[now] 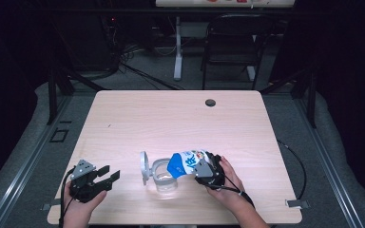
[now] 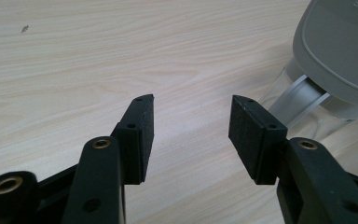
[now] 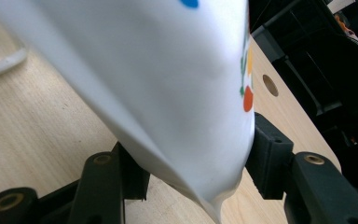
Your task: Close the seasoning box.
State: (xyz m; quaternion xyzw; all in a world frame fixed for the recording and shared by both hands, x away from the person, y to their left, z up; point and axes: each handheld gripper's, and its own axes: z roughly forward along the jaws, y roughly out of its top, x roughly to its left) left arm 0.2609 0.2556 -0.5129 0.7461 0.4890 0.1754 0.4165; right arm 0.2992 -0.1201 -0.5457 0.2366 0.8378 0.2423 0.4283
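The right gripper [image 1: 204, 172] is clamped on a white and blue pouch [image 1: 186, 162], its jaws pressing the pouch's sides; in the right gripper view the pouch [image 3: 168, 84] bulges between the two black jaws. The pouch is tipped over, its blue end over the mouth of a clear container [image 1: 163, 176] whose grey lid [image 1: 144, 166] stands flipped up on the side away from the pouch.

The left gripper [image 1: 105, 178] hovers well to the left of the container with jaws wide apart and nothing between them; in the left gripper view the container's lid [image 2: 340, 46] is just past the right jaw.

The container stands near the front edge of a pale wooden table [image 1: 171, 118], whose grain runs crosswise. A round cable hole [image 1: 210, 102] sits at the far edge, well beyond the container. Behind the table the room is dark: grey floor, a black folding chair [image 1: 233, 42], a white stand leg [image 1: 177, 52] and loose cables [image 1: 138, 66].
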